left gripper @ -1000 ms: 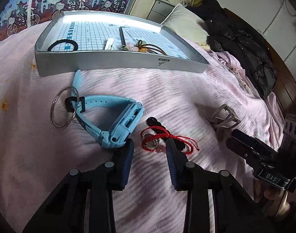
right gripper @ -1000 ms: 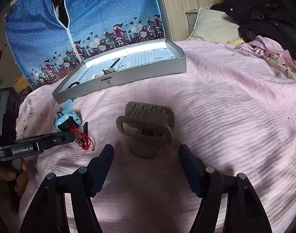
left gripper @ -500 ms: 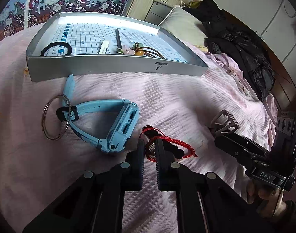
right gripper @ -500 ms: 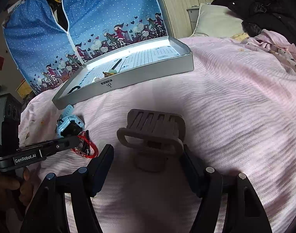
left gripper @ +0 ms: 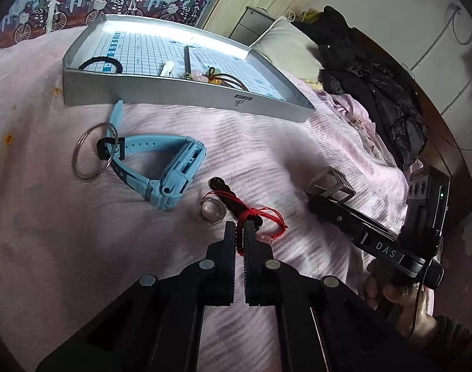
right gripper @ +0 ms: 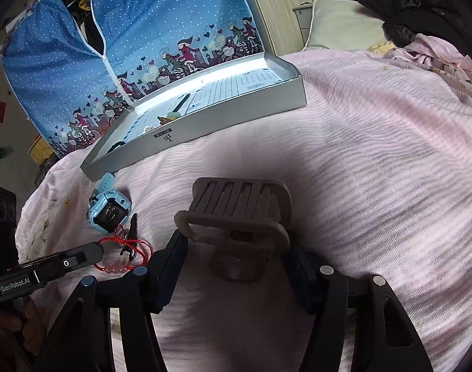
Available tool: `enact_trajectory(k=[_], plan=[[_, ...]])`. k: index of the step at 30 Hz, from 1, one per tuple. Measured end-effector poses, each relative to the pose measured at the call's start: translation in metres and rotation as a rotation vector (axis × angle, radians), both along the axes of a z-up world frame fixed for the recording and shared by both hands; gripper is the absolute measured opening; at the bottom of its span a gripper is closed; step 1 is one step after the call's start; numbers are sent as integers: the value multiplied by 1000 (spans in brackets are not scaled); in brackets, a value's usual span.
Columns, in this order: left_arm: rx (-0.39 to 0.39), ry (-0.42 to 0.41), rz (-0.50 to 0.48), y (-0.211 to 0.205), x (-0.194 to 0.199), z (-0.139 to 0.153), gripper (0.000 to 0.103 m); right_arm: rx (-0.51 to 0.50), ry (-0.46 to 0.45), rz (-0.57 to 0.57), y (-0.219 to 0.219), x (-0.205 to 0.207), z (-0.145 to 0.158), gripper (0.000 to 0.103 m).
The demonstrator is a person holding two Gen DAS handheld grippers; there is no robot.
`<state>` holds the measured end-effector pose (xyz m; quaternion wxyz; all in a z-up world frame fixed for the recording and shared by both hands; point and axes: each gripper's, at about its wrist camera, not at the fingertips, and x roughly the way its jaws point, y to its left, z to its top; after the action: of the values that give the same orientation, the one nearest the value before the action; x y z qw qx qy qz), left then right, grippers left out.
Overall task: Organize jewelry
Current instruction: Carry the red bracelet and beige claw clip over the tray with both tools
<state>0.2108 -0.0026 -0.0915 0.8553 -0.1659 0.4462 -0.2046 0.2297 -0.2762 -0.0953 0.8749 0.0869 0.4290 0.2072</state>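
Large thin metal ring (left gripper: 89,152) lies on the pink ribbed bedspread (left gripper: 34,232), hooked through the strap of a light blue plastic kids' smartwatch (left gripper: 161,170). Just right of the watch: small clear ring (left gripper: 212,211), then a black hair clip (left gripper: 225,193) tangled with a thin red braided cord bracelet (left gripper: 267,214). Left gripper (left gripper: 239,228) low over the bed, jaws nearly closed, pinching the red cord. Behind, shallow silver tray with grid-paper floor (left gripper: 180,91) holds a black hair tie (left gripper: 101,62) and other pieces. Right gripper (right gripper: 236,241) jaws wide apart, straddling a taupe plastic claw clip (right gripper: 239,207), not clamped; hand (left gripper: 400,297) grips its handle.
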Motion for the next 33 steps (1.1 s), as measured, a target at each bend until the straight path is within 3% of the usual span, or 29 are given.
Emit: enact_trajectory(k=[9,19,26,33], plan=[[26,-67,-17,-12,-9,13,2,49,-44,36,1,-10,6,59],[-29,-85,17,-3,-5,31,2,63,-101,78,9,-19,15,59],[-88,-175,85,15,-1,61,2,72,-157,97,17,-21,31,58],[-64,-277,172,35,41,85,2,52,-211,79,30,15,48,59]])
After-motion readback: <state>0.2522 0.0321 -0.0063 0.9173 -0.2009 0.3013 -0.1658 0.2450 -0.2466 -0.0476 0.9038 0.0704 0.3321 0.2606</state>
